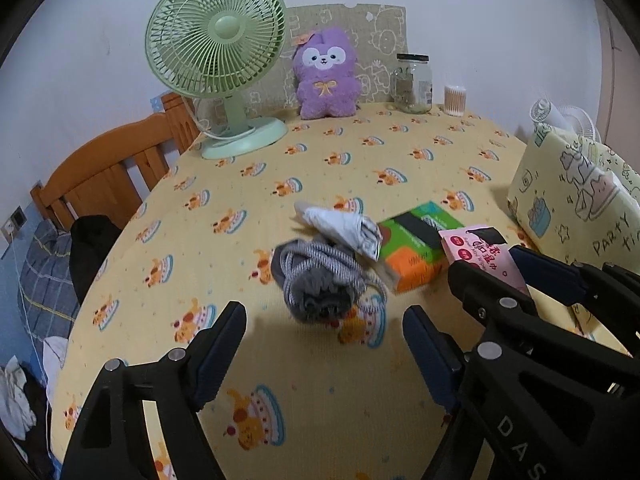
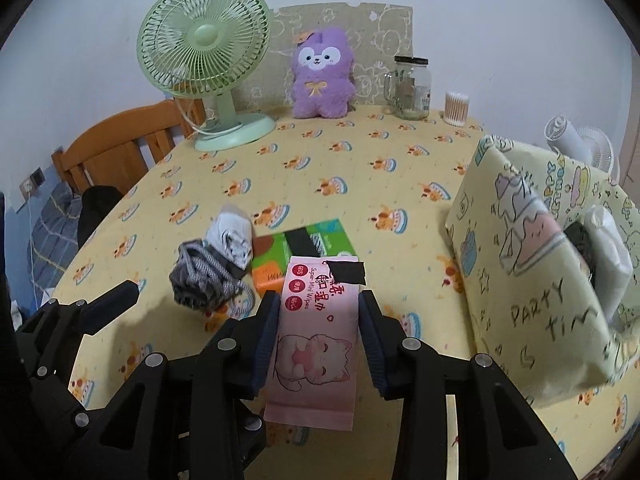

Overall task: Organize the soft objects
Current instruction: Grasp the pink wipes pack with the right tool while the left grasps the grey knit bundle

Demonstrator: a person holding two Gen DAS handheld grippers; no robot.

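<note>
1. My landmark is the green fan (image 2: 202, 60). It stands at the back left of the table with the yellow cake cloth (image 2: 360, 176).
2. Left of the fan and lower down, a wooden chair (image 2: 116, 148) sits at the table's edge.
3. My left gripper (image 1: 324, 344) hangs in front of the fan, close to me. Its jaws are spread apart with nothing between them.
4. Just past those open jaws, in front of the fan, lies a rolled grey sock bundle (image 1: 316, 280). A white folded cloth (image 1: 344, 228) leans on its far side, touching it.
5. Right of the fan, at the back, sits a purple plush toy (image 2: 322, 76). It is upright against a beige board (image 2: 384, 28).
6. In front of the plush and right of the socks lies a green and orange tissue pack (image 2: 316, 240), flat on the cloth.
7. My right gripper (image 2: 319, 312) is squeezed on a pink wipes pack (image 2: 316, 344). One pad presses each long side. The pack's far end sits over the tissue pack's near edge. I think it is lifted a bit, but I cannot be sure.
8. Farther right of the fan, at the back, stand a glass jar (image 2: 412, 88) and a tub of cotton swabs (image 2: 456, 108), near each other.
9. At the far right is a yellow cloth bag (image 2: 532, 280) with "PARTY" on it. Something white and something dark poke out of its top.
</note>
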